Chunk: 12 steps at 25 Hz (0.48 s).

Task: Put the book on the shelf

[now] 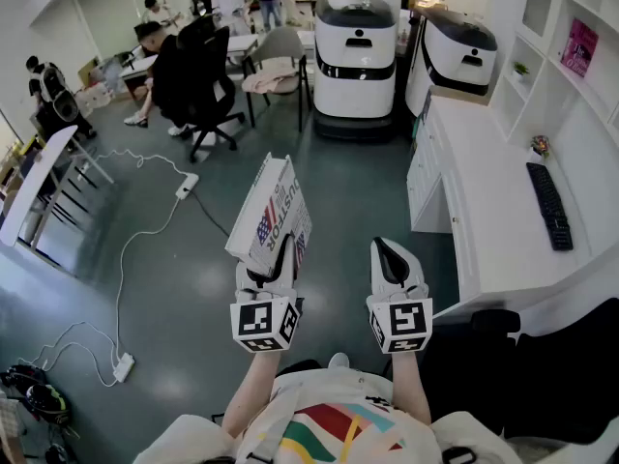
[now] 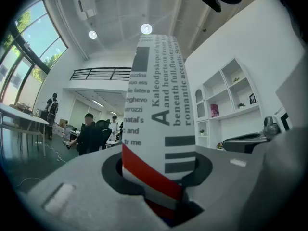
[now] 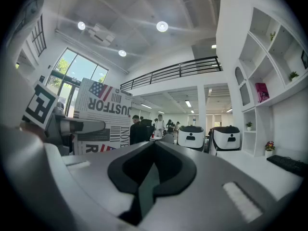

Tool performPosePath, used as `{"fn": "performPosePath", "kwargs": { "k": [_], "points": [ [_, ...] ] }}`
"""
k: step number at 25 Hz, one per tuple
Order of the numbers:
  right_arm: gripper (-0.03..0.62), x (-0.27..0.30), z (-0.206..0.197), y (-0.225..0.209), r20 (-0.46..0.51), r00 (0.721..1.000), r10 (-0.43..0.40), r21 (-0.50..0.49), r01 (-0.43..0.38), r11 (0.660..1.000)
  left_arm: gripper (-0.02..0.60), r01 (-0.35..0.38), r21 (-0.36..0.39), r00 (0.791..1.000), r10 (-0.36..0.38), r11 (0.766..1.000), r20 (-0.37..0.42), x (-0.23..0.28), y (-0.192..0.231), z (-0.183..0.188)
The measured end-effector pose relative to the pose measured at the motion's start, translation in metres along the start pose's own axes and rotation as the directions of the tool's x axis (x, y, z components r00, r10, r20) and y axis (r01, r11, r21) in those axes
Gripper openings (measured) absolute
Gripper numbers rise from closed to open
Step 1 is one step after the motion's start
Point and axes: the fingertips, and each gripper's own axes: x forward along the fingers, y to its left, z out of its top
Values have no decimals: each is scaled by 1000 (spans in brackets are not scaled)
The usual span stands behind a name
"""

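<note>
We have the book (image 1: pixel 276 216) clamped in the left hand-held gripper (image 1: pixel 274 261), in mid-air over the floor and well apart from the shelf (image 1: pixel 571 80) on our right. The jaws bite its lower end across the thickness, so nearly the whole book stands up above them, tilting forward and away from us. The right hand-held gripper (image 1: pixel 394 259) is just beside it with its jaws closed together on nothing.

We judge the book to be stiff and fairly light: it stands out from the jaws without sagging, and the cover looks flat and rigid. The printed cover seems smooth, so it may be slippery against the pads. With the grip so low, the long free part acts as a lever, and a quick swing could make the book pivot or slide in the jaws.

For the placing, we think a hold nearer the middle of the spine would be steadier. Failing that, the right hand-held gripper could steady the top edge. The white worktop (image 1: pixel 484 220) below the shelf offers a place to rest and regrip.
</note>
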Motion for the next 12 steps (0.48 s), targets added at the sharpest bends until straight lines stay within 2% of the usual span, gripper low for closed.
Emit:
{"fn": "performPosePath", "kwargs": {
  "k": [6, 12],
  "points": [
    [0, -3, 2, -5, 5, 1000, -4, -4, 4, 1000, 160, -6, -6, 1000, 6, 1000, 8, 3, 2, 1],
    [0, -14, -4, -15, 17, 999, -43, 93, 42, 995, 160, 18, -19, 1000, -18, 1000, 5, 0, -3, -1]
  ]
}}
